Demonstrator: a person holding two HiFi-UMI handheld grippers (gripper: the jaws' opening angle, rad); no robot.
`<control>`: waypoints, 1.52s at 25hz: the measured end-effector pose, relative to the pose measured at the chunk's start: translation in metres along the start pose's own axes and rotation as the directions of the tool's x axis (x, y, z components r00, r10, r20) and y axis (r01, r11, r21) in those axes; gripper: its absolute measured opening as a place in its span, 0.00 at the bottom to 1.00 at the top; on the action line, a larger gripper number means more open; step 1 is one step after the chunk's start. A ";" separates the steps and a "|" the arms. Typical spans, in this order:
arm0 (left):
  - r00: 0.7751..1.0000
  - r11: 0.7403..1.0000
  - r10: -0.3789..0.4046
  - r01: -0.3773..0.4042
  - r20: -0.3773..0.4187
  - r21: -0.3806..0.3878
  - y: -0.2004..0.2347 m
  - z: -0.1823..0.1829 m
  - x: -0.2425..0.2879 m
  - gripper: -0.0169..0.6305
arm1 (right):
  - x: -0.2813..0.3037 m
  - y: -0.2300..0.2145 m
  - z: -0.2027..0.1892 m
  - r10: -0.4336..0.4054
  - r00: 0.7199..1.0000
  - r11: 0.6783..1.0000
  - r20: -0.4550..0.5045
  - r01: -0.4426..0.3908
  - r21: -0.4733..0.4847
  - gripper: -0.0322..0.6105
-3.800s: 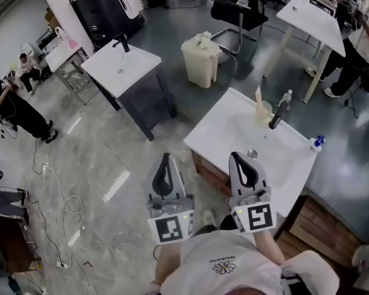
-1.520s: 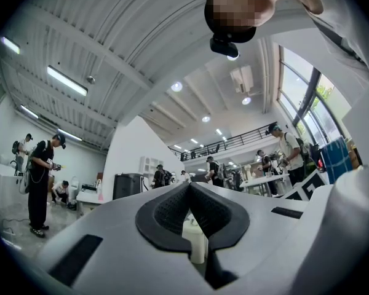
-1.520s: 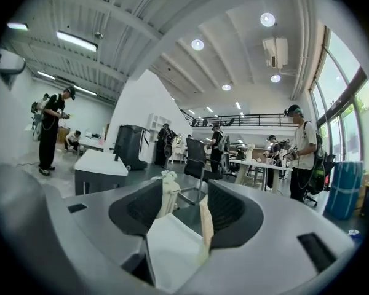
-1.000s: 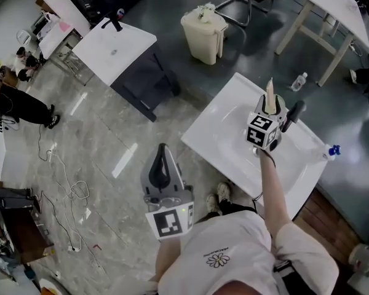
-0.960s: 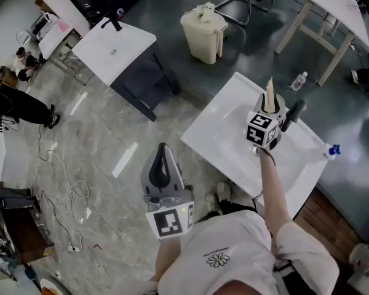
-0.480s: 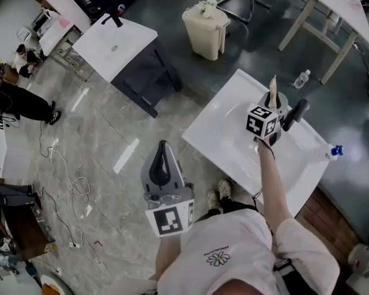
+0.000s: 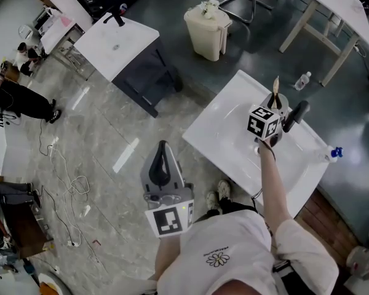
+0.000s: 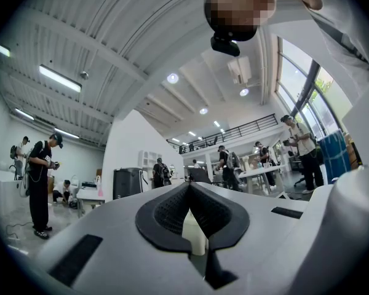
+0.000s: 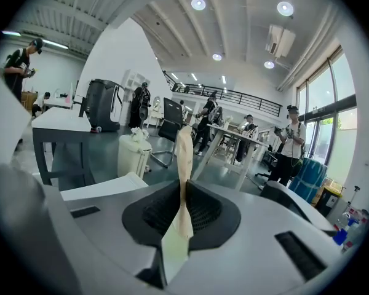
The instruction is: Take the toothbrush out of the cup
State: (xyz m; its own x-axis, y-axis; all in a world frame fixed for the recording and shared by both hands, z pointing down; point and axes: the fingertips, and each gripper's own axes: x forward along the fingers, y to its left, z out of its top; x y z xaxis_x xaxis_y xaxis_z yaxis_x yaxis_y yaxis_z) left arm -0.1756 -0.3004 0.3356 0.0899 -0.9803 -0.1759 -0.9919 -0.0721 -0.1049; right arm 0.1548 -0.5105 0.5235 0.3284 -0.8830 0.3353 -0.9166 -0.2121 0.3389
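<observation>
Starting on the left: the left hand-held gripper [image 7: 162, 152] just hangs out over the floor in front of the person, well apart from the bench [image 7: 224, 125]. Its own view shows the jaws together at the tips with nothing in them, so it's out of the game for now.

Move across to the white bench and that's where it's all happening. The right arm is stretched out over the basin. The right hand-held gripper [image 9: 183, 186] sits at the far side, just short of the black tap [image 7: 295, 114]. The cup [image 7: 281, 101] is right under its nose. From overhead I only catch a bit of rim past the marker cube, so don't quote me on exactly how the cup sits.

The toothbrush [image 9: 184, 152] is the key bit. It's in the cup, standing pretty much upright with its pale top poking above the gripper. Its long axis runs straight up through the gap between the right jaws. Those jaws are closing, down to a narrow slit, and in the right gripper view the pads look to be on the handle on both sides.

So my read: the right hand is the one for this by a mile, and the grab is basically made. What's left is a lift along the brush's own length, up and out. Go sideways and the cup will probably tip or come along for the ride.
</observation>
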 end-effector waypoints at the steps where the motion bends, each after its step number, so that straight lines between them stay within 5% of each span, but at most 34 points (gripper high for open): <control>1: 1.000 1.000 0.001 -0.001 0.003 -0.002 0.000 0.001 -0.001 0.05 | -0.002 -0.002 0.003 -0.003 1.000 1.000 0.009 0.002 0.006 0.10; 8: 1.000 1.000 -0.005 0.005 0.024 0.012 -0.003 0.009 -0.007 0.05 | -0.034 -0.014 0.049 -0.009 0.993 0.998 0.121 0.001 0.068 0.09; 13: 0.999 1.000 0.006 -0.005 0.049 -0.018 -0.005 0.020 -0.016 0.05 | -0.080 -0.027 0.102 -0.044 0.958 0.993 0.284 0.010 0.119 0.09; 21: 0.995 0.997 0.051 -0.046 0.083 -0.056 0.000 0.033 -0.029 0.05 | -0.173 -0.038 0.179 -0.022 0.843 0.982 0.538 -0.083 0.169 0.09; 27: 0.993 0.995 0.078 -0.072 0.093 -0.062 0.009 0.042 -0.037 0.05 | -0.251 -0.019 0.207 0.079 0.711 0.964 0.699 -0.234 0.129 0.09; 33: 0.989 0.994 0.096 -0.090 0.116 -0.060 0.015 0.053 -0.041 0.05 | -0.306 0.009 0.188 0.222 0.582 0.916 0.783 -0.400 0.038 0.09; 38: 0.987 0.993 0.108 -0.102 0.121 -0.056 0.019 0.055 -0.045 0.05 | -0.327 0.036 0.168 0.324 0.579 0.872 0.749 -0.489 0.001 0.09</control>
State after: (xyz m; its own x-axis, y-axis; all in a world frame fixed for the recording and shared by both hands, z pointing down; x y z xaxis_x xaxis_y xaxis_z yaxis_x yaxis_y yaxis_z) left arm -0.1933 -0.2475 0.2879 -0.0076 -0.9528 -0.3036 -0.9994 0.0179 -0.0311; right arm -0.0241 -0.2997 0.2781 -0.2773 -0.8931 -0.3543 -0.9603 0.2462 0.1311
